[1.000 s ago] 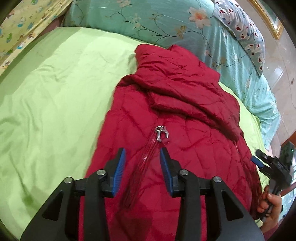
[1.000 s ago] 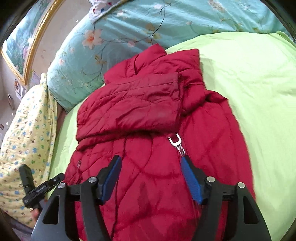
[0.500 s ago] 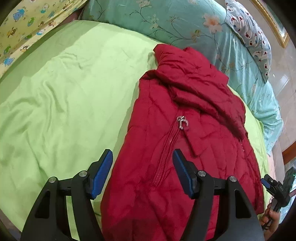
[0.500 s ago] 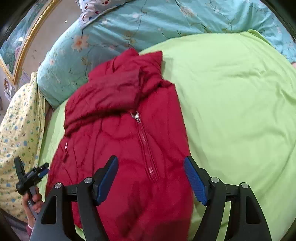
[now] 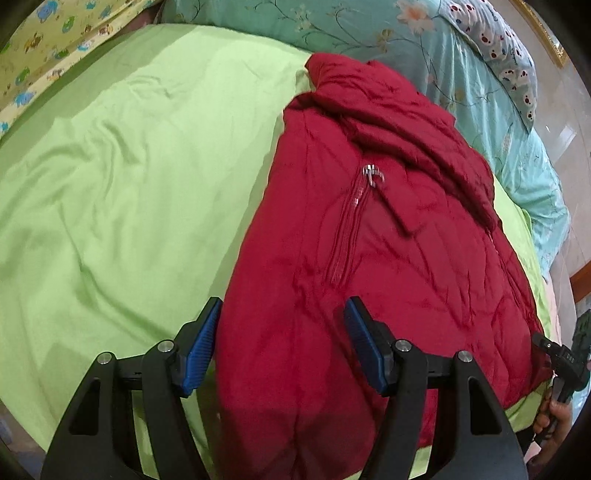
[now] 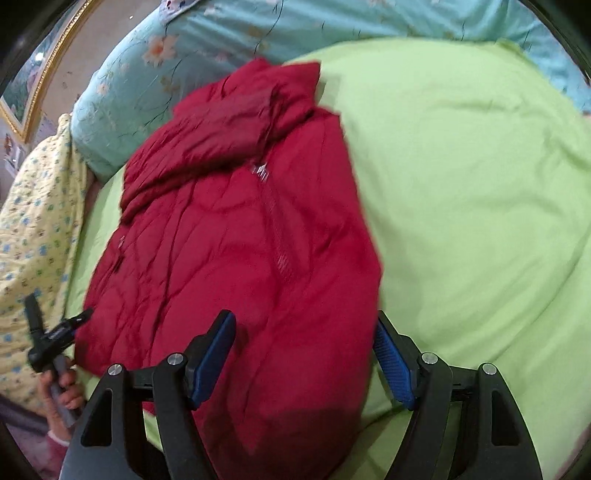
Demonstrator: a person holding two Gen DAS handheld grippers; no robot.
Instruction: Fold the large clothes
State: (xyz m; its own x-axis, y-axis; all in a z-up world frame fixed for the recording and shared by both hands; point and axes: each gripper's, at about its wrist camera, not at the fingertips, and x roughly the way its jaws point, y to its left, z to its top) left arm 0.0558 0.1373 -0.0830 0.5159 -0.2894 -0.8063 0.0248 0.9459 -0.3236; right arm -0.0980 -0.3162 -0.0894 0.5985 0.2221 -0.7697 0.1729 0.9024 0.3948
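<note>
I see the red jacket [image 5: 369,258] lying flat on the green bed sheet [image 5: 129,184]. My left hand-held gripper [image 5: 282,347] and right hand-held gripper [image 6: 306,362] are both spread wide above its bottom edge, holding nothing.

A bed [image 5: 110,206] under a lime-green sheet fills both views. At its far end lies a turquoise floral quilt [image 6: 229,33], with a yellow patterned blanket [image 6: 33,229] beside it. A gilt picture frame [image 6: 33,110] hangs on the pale wall.
</note>
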